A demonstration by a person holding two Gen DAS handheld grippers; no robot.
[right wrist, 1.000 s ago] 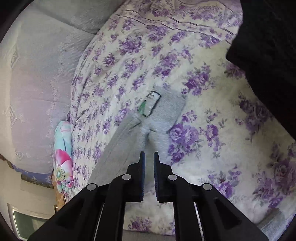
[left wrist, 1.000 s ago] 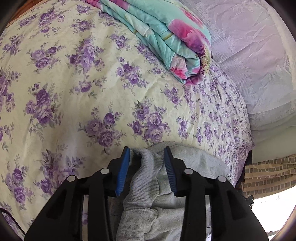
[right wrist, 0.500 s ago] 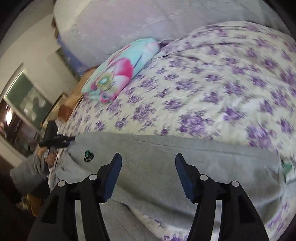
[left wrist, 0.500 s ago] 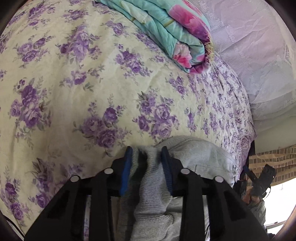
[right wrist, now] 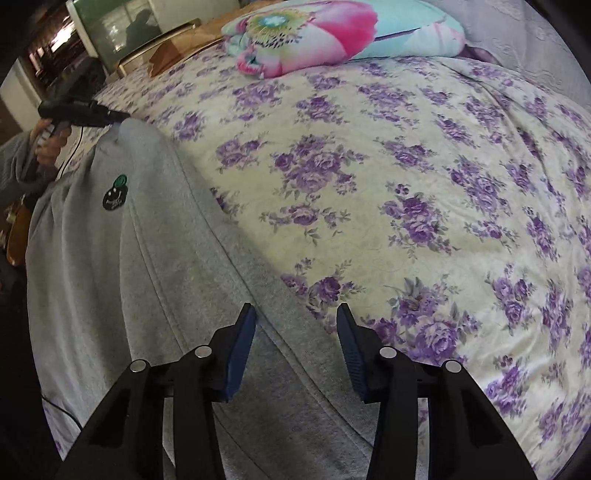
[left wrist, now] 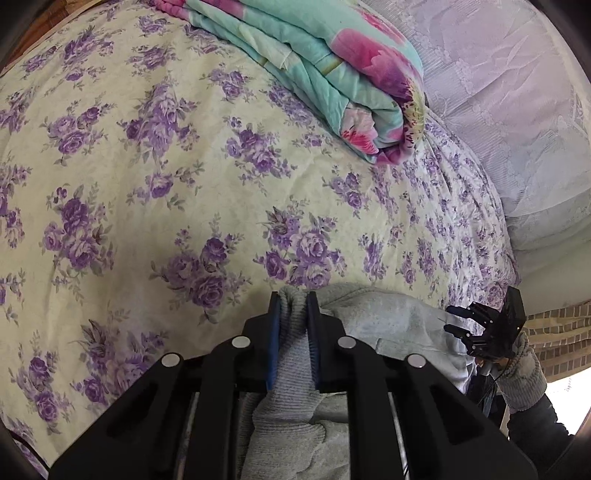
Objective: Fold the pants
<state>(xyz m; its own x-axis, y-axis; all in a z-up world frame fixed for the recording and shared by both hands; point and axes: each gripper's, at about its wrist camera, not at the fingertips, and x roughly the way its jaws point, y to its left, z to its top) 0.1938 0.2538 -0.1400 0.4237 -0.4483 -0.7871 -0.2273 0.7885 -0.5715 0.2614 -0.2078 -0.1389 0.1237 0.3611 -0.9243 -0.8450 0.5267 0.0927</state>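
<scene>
A: Left gripper (left wrist: 290, 306) status?

B: Clamped tight on a bunched ribbed edge of the grey pants (left wrist: 295, 413). Fabric fills the narrow gap between the blue pads and spills back under the gripper body. More grey cloth spreads to the right of the jaws, lying on the floral bedsheet (left wrist: 147, 184).

A: Right gripper (right wrist: 295, 319)?

B: Jaws spread wide, nothing between them. It hangs over the near edge of the pants (right wrist: 122, 288). Can't tell whether the tips touch the cloth. The left blue pad (right wrist: 242, 350) is over grey fabric, the right pad (right wrist: 351, 350) over the seam line where fabric meets the bedsheet (right wrist: 424, 166).

A: How do the pants lie from there?

B: Flat on the sheet, running from under the gripper away to the upper left. A round dark-and-green patch (right wrist: 116, 194) sits on the cloth partway along. At the far end, beyond the patch, the other gripper (right wrist: 85, 112) pinches the top corner, held by a hand in a grey sleeve.

A: Anything past the pants?

B: A folded teal-and-pink quilt (right wrist: 332, 33) at the far end of the sheet, well apart from the pants. In the left view the same quilt (left wrist: 332, 74) sits far from the jaws, with a pale lace curtain (left wrist: 517, 110) behind it.
</scene>
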